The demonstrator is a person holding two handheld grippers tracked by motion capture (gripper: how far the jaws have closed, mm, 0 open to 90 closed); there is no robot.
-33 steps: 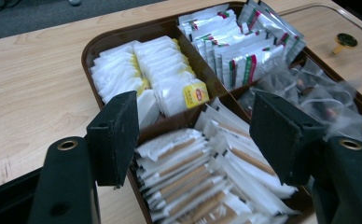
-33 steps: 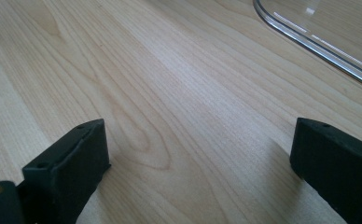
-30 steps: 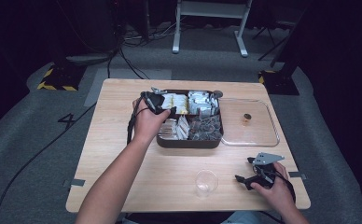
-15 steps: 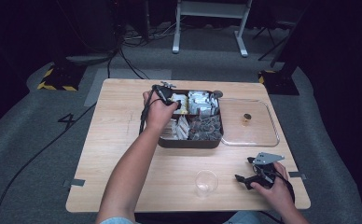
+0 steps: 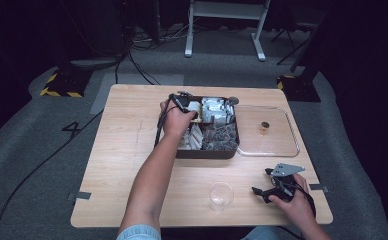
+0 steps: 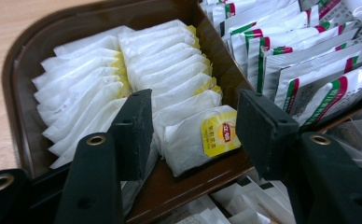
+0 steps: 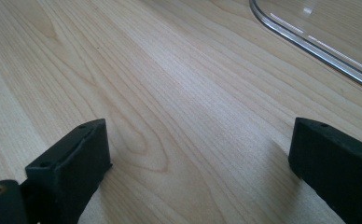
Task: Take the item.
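Observation:
A dark brown compartment tray (image 5: 207,154) stands at the middle of the wooden table. Its back left compartment (image 6: 20,93) holds rows of white tea bags (image 6: 170,88). My left gripper (image 5: 182,103) reaches down into that compartment. Its jaws (image 6: 195,116) have just been closing and stand either side of the nearest tea bags, one with a yellow tag (image 6: 221,133). A gap still shows at the right pad (image 6: 263,126). My right gripper (image 5: 262,190) rests low at the table's front right, open with bare wood between its jaws (image 7: 198,149).
White sachets with red and green stripes (image 6: 300,60) fill the neighbouring compartment. A clear lid (image 5: 277,145) lies right of the tray with a small dark object (image 5: 265,125) on it; its rim (image 7: 309,42) is ahead of the right gripper. A clear plastic cup (image 5: 221,195) stands near the front edge.
My left hand has moved toward the tray's back left compartment and sunk lower into it, jaws narrowing around the tea bags. The right hand has kept still.

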